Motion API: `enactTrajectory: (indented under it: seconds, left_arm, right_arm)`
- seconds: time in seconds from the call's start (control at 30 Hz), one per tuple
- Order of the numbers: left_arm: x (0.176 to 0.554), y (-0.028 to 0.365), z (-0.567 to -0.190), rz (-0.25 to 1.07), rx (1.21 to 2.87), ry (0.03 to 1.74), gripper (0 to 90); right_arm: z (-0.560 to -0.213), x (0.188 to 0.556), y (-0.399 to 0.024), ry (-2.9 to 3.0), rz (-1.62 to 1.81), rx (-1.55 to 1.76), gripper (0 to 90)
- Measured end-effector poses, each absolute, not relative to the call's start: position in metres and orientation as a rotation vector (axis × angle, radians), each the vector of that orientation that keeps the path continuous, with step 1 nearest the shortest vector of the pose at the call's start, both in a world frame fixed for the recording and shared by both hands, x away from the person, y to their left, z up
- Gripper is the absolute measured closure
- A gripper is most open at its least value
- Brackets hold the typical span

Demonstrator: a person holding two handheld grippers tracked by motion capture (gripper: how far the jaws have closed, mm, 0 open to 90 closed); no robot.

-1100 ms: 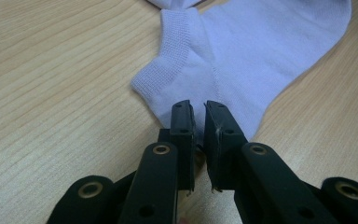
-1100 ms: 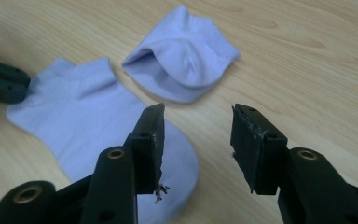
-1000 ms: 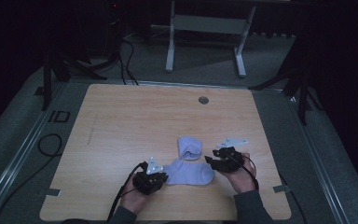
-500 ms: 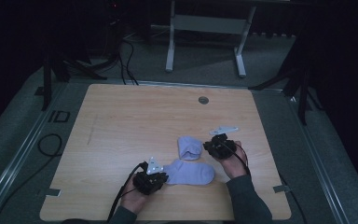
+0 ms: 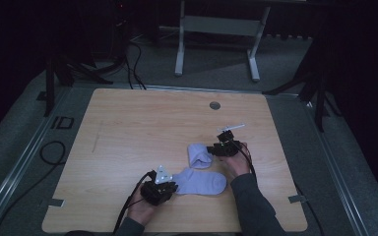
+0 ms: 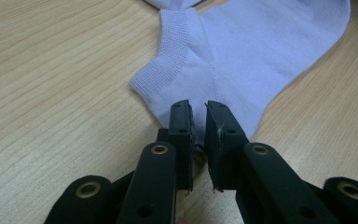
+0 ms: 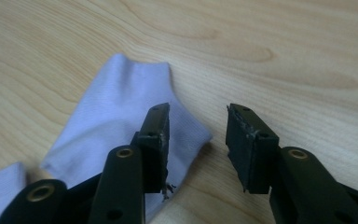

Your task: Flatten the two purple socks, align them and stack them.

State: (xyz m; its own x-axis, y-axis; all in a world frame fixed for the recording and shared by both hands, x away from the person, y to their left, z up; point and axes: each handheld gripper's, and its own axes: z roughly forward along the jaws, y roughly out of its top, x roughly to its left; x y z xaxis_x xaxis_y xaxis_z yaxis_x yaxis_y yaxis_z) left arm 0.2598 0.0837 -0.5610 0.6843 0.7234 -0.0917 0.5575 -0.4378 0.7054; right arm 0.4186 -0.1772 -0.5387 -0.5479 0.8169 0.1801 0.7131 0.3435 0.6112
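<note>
Two socks, both tools on the job

Your left tool (image 6: 198, 114) is pinched on the edge of the near sock (image 6: 261, 51), jaws almost together w/ fabric between. Right tool (image 7: 196, 128) has just been opening, jaws apart now, one jaw over the far sock (image 7: 112, 112) corner, nothing clamped. Both pale lilac socks lie flat on the counter (image 5: 142, 123), just beside each other, front-center btw your hands.

A light wooden table (image 5: 142, 128) is seen under dim light, with a small round grommet (image 5: 215, 105) set near its far edge. Beyond it, a grey metal stand (image 5: 216, 29) and black cables (image 5: 128, 59) are spotted on the floor.
</note>
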Motion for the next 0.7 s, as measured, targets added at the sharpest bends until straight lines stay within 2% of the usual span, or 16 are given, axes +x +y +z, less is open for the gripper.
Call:
enactTrajectory:
  seconds: [0.17,0.3,0.4,0.7]
  left_arm:
    - [0.26,0.084,-0.561,0.289,2.157,0.977,81.2]
    - [0.26,0.084,-0.561,0.291,2.156,0.977,81.1]
    - [0.26,0.084,-0.561,0.29,2.156,0.977,81.1]
    - [0.26,0.083,-0.561,0.29,2.155,0.976,81.1]
  right_arm:
    - [-0.543,0.422,-0.177,2.45,0.989,1.432,56.3]
    - [-0.543,0.422,-0.176,2.467,1.01,1.427,76.3]
    - [-0.539,0.419,-0.174,2.456,1.011,1.406,84.2]
    - [-0.521,0.409,-0.176,2.409,1.055,1.345,86.4]
